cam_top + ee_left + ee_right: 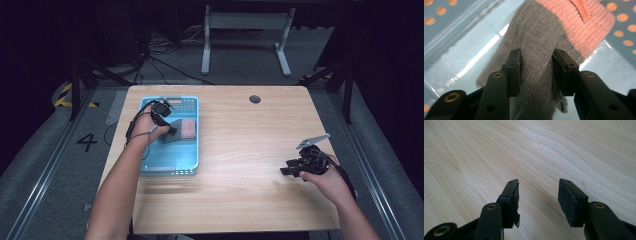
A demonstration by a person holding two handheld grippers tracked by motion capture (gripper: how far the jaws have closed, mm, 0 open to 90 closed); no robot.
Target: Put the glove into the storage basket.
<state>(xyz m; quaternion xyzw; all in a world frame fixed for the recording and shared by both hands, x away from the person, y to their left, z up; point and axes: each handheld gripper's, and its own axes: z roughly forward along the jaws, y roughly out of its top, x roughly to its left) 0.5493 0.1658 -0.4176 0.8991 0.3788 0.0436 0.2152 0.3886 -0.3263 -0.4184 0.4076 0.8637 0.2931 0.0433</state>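
Left gripper [537,71] clamped on grey-pink mitten [544,37] in blue basket [194,145]; right gripper [537,195] jaws apart over table [549,150]

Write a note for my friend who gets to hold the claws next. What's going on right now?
Left claw: inside the blue basket, jaws around the grey part of the knitted grey and pink mitten; the wool bulges between the pads, so it looks gripped.
Right claw: open, holding nothing, over bare wooden table on the right side.
Things: the mitten lies on the basket floor, pink cuff away from the claw.
Done: the mitten is grasped.
Left: probably lifting it out of the basket; where it goes can't be told.
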